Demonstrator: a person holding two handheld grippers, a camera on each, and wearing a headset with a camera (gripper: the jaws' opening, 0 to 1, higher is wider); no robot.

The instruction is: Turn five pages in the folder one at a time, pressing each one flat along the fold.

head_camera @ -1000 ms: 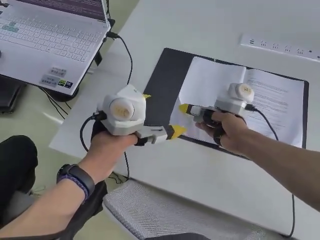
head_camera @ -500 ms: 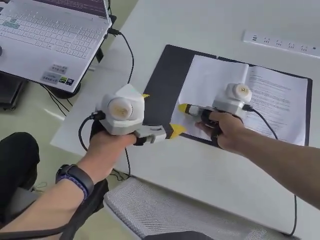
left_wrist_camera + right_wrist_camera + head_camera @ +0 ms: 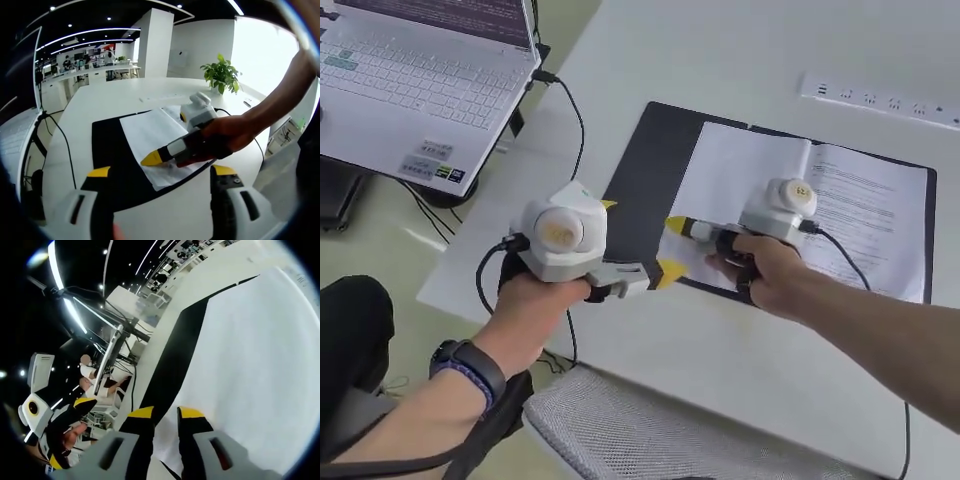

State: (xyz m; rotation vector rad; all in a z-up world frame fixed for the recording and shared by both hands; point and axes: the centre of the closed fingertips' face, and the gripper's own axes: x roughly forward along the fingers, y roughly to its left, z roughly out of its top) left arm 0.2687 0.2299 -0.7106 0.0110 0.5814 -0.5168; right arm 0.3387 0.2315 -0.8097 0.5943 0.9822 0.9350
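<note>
One folder lies open on the worktop. The right hand-held gripper, jaws nearly together on nothing, sits low over its left page, likely to press it flat; the left hand-held gripper, jaws wide, hovers clear off its near edge.

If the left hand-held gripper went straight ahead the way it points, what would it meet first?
Probably the right hand-held gripper, whose yellow tip lies dead ahead above the left page; depth is unclear.

Head view down over folder; both gripper views low, close across it.
</note>
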